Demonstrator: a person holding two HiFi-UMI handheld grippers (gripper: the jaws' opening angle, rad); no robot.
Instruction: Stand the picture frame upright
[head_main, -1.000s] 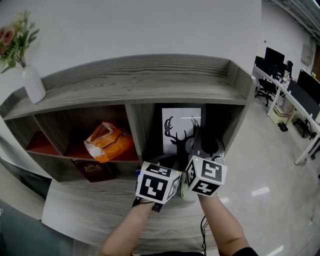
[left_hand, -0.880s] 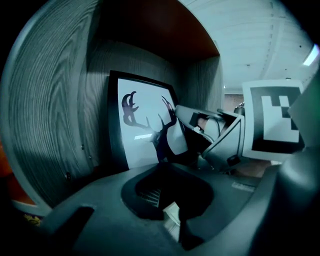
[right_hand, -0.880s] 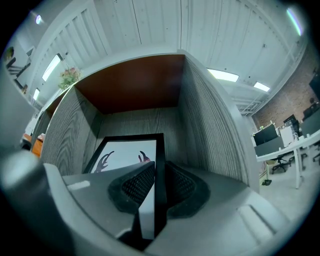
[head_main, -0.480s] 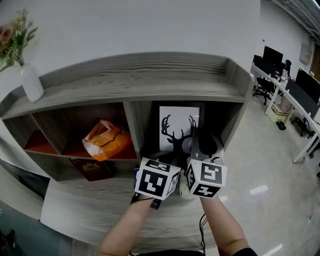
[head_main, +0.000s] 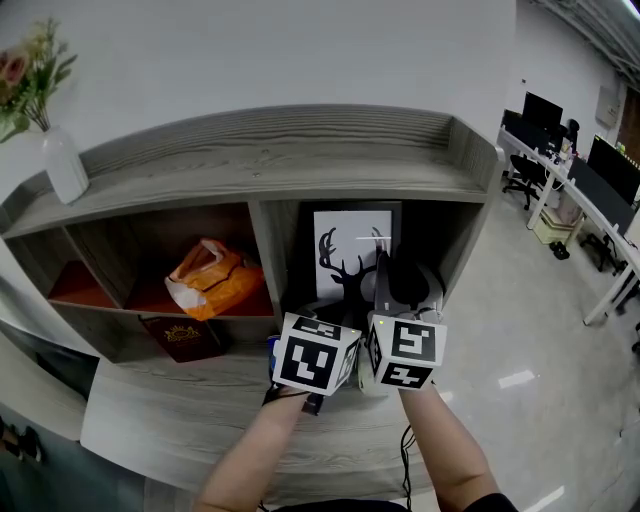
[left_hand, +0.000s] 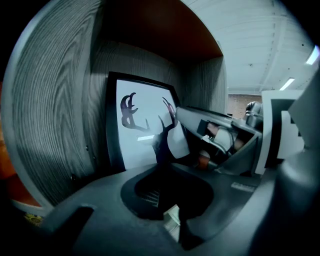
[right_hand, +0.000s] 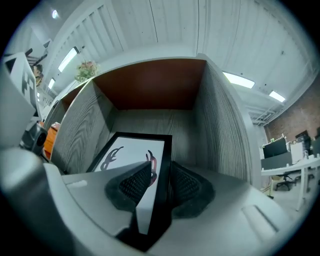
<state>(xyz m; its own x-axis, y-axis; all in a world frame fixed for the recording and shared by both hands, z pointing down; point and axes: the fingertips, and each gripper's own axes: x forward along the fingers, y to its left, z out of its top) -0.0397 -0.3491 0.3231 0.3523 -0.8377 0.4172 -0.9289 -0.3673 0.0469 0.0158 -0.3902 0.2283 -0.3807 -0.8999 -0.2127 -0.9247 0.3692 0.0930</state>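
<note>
Black-edged frame (head_main: 355, 250), white print of a dark antlered stag, standing near upright in the right cubby (head_main: 455, 250) of the shelf (head_main: 280, 165). In the cubby just left of it, an orange bag (head_main: 212, 280); on the ledge below that, a dark box (head_main: 185, 338). On the shelf top, far left, a white vase (head_main: 62, 165). Both forearms reaching in side by side. Right gripper (right_hand: 161, 185) opening, frame's right edge between its pads. Left gripper (left_hand: 167, 200) closed tight, empty, just beside the right.

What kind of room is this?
Probably an office. At the far right there are black computer monitors and a black office chair. Up close is a grey wooden shelf unit.
</note>
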